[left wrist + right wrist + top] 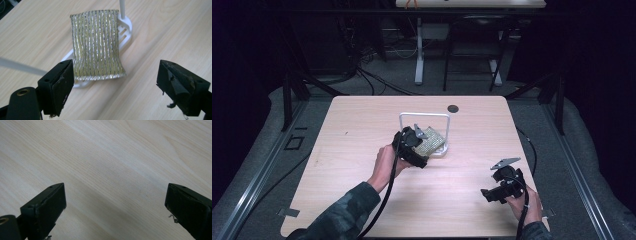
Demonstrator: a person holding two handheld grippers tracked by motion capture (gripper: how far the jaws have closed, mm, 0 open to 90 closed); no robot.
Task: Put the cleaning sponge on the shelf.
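A ribbed, glittery gold-and-silver cloth (96,45) hangs over a small white stand (125,27) near the middle of the wooden table (362,125). In the high view the cloth (433,140) lies under the stand's white hoop (424,115). My left gripper (115,87) is just in front of the cloth's lower edge. Its jaws are wide apart, and the pads do not touch the cloth. In the high view the left gripper (418,149) sits against the cloth's near-left side. My right gripper (115,212) is open over bare wood, at the table's near right corner (492,192).
A small dark round hole (453,108) sits near the table's far edge. Beyond the table are a grey floor, loose cables and the legs of another desk (418,55). Metal rails run along both sides of the table.
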